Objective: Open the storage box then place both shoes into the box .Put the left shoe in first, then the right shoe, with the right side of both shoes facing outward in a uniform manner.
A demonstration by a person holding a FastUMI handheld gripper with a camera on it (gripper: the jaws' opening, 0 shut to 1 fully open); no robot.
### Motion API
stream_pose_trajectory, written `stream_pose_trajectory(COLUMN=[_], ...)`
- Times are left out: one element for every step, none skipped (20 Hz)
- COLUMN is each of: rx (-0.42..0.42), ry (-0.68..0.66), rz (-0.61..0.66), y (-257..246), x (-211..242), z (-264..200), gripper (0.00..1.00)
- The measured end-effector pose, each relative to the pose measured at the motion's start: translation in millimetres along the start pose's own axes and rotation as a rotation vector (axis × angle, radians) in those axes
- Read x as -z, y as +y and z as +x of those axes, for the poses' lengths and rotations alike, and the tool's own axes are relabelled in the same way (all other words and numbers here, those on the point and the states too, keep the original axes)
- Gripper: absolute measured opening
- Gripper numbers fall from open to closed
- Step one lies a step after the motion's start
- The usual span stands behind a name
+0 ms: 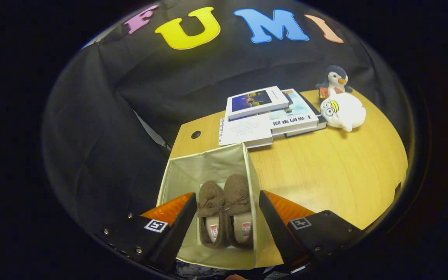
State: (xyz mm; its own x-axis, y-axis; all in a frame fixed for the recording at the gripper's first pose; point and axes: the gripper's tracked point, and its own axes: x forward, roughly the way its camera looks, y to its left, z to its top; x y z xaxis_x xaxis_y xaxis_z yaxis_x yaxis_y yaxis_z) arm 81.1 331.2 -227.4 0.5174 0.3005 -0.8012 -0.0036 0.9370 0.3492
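A cream fabric storage box (177,175) stands open on the wooden table, at its left end. Two brown moccasin shoes lie side by side on its floor, toes pointing away from me: the left one (210,202) and the right one (238,194). My gripper (228,204) hangs above the box with its fingers spread wide. Nothing is held between them; the shoes show through the gap, well below. The left finger overlaps the box's left wall and the right finger (276,221) overlaps its right wall.
Beyond the box lies a stack of books (265,116). A white plush toy (342,112) and a penguin plush (335,81) sit at the far right. Bare wooden table (325,175) stretches right of the box. A cable hole (195,134) marks the far left corner.
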Motion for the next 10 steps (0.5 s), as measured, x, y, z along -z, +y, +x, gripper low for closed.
stream_pose_trajectory(rx=[-0.012,-0.029,-0.04,-0.044,-0.044,-0.046,-0.046,-0.048,-0.049,-0.046], ry=[-0.023,-0.047,-0.071,-0.095,-0.117,-0.14,-0.16,-0.178,-0.197,-0.218], rz=[-0.022,-0.041,-0.062,-0.084,-0.105,-0.12,-0.131,-0.14,-0.146,-0.157], y=[3.5,6.7,7.2,5.0,1.6,-2.0,-5.5,-10.1,-15.6,-22.8], x=[-4.8,-11.4,-16.9,-22.6,-28.4,-34.8,-40.1,-45.2,-50.8,-56.1], z=[-6.3,-13.3,-21.7,-31.3,-39.9,-48.7,-57.3,-66.1,-75.4,-84.9], gripper=[0.98,0.98,0.98,0.98,0.98,0.98,0.98,0.98,0.98,0.98])
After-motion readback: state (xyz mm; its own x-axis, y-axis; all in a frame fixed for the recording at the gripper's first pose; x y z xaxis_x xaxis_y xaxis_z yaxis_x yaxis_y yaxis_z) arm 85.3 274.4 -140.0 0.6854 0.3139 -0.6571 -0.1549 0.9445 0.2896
